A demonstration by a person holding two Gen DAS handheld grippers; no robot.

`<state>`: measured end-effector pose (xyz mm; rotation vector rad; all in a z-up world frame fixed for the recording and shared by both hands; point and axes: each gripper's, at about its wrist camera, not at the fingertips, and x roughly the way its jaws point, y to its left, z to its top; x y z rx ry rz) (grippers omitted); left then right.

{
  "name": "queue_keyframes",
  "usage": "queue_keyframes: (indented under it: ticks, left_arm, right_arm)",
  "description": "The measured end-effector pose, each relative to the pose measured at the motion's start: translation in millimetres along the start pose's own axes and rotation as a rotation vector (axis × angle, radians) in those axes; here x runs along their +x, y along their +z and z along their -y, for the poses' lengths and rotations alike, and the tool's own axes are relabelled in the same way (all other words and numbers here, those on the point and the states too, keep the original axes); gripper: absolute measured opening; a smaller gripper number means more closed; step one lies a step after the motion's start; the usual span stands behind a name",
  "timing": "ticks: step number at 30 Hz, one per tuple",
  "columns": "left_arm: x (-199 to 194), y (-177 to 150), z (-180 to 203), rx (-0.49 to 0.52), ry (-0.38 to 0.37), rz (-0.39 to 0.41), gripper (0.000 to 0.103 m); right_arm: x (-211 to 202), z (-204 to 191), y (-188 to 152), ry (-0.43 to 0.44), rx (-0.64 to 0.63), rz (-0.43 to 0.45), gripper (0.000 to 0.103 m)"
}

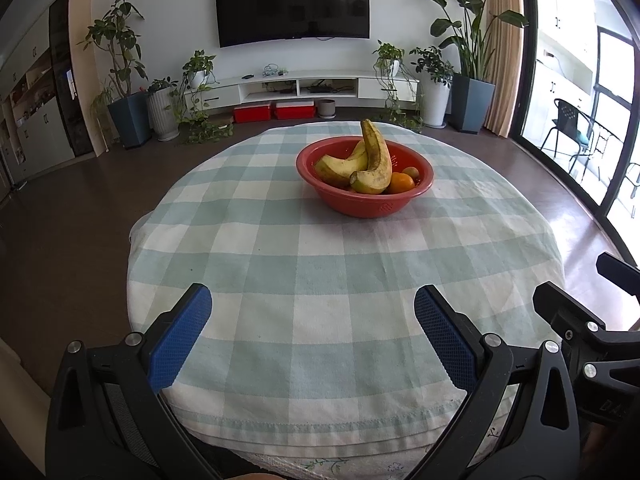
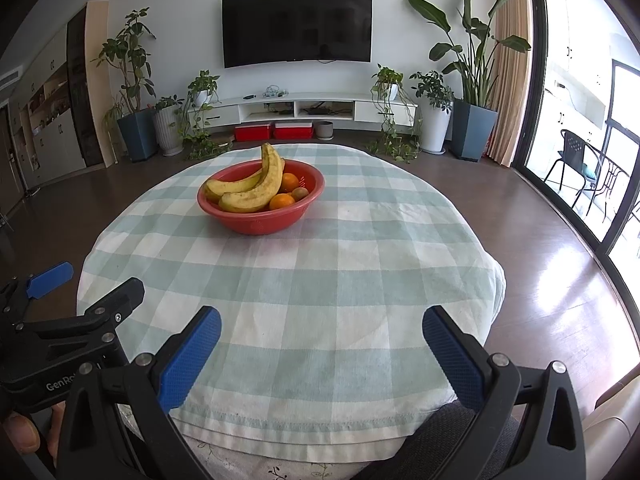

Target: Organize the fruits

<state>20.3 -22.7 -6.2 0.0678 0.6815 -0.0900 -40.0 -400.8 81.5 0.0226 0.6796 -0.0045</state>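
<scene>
A red bowl [image 1: 372, 204] [image 2: 256, 222] stands on the far half of a round table covered with a green-and-white checked cloth [image 1: 320, 280] [image 2: 320, 272]. Inside lie two spotted yellow bananas [image 1: 376, 160] [image 2: 256, 192], two oranges [image 1: 401, 183] [image 2: 282, 201] and a kiwi [image 1: 411, 172] [image 2: 300, 193]. My left gripper [image 1: 314, 312] hovers open over the near edge of the table, well short of the bowl, nothing between its blue pads. My right gripper [image 2: 322, 338] is also open and empty over the near edge, to the right of the left one.
The right gripper's black frame [image 1: 580, 328] shows at the right of the left wrist view; the left gripper's frame [image 2: 80, 320] and a hand [image 2: 24, 432] show at the lower left of the right wrist view. Beyond the table are dark floor, potted plants, a TV unit and glass doors.
</scene>
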Motion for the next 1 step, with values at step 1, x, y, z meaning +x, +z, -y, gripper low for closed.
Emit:
queue_keyframes:
  ticks: [1]
  left_arm:
    - [-0.5,0.4,0.1,-0.003,-0.003,-0.001,0.103]
  right_arm:
    - [0.1,-0.5,1.0,0.000,0.000,0.000,0.103]
